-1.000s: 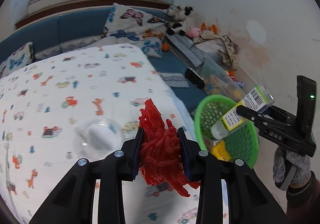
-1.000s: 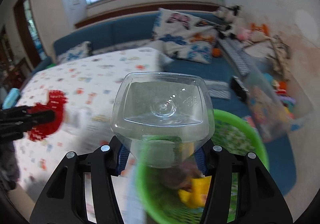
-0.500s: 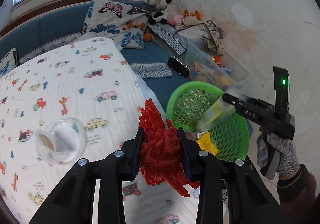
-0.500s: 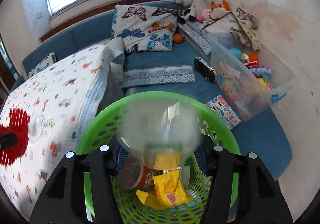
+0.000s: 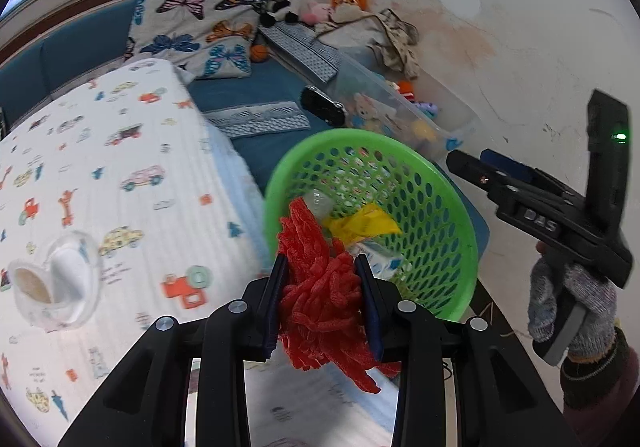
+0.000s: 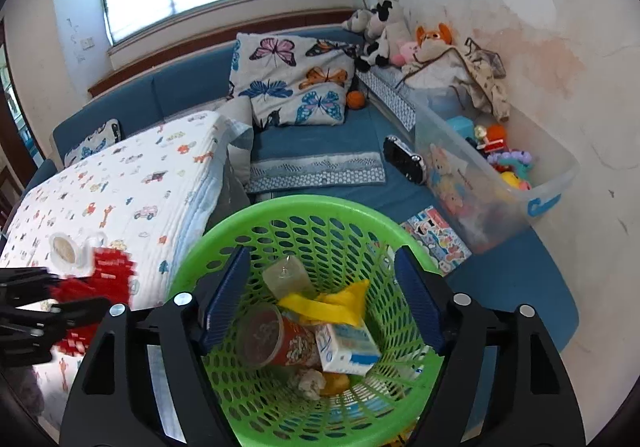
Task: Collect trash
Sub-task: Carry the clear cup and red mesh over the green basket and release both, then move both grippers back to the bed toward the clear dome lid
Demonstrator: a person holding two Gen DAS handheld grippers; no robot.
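L claw (image 5: 323,301) was clamped narrow on a red shredded bundle (image 5: 326,287), pads pressing both sides, strands sticking up past the tips and hanging below. Just ahead and slightly right of its tips sat the green basket (image 5: 460,219); bundle was at the near rim, not yet inside. Off to the L of that claw, on the printed blanket (image 5: 120,151), lay a clear plastic lid/cup (image 5: 52,287), well apart from the basket.

R claw (image 6: 322,299) was over the basket mouth w/ jaws wide and opening, nothing gripped between the blue pads (image 6: 224,299). Below and btwn its fingers, inside the basket (image 6: 280,207): clear bottle (image 6: 286,275) lying against the far wall, yellow wrapper (image 6: 328,305), red paper cup (image 6: 276,339), small white-blue carton (image 6: 346,347), crumpled bits at the bottom. From the L claw's view the R one (image 5: 472,167) showed far right, held by a gloved hand (image 5: 568,299).

Beyond the basket, ahead of both claws: blue couch (image 6: 320,143), butterfly pillow (image 6: 296,79), clear toy bin (image 6: 480,183) to the right, plush toys (image 6: 384,31) by the wall.
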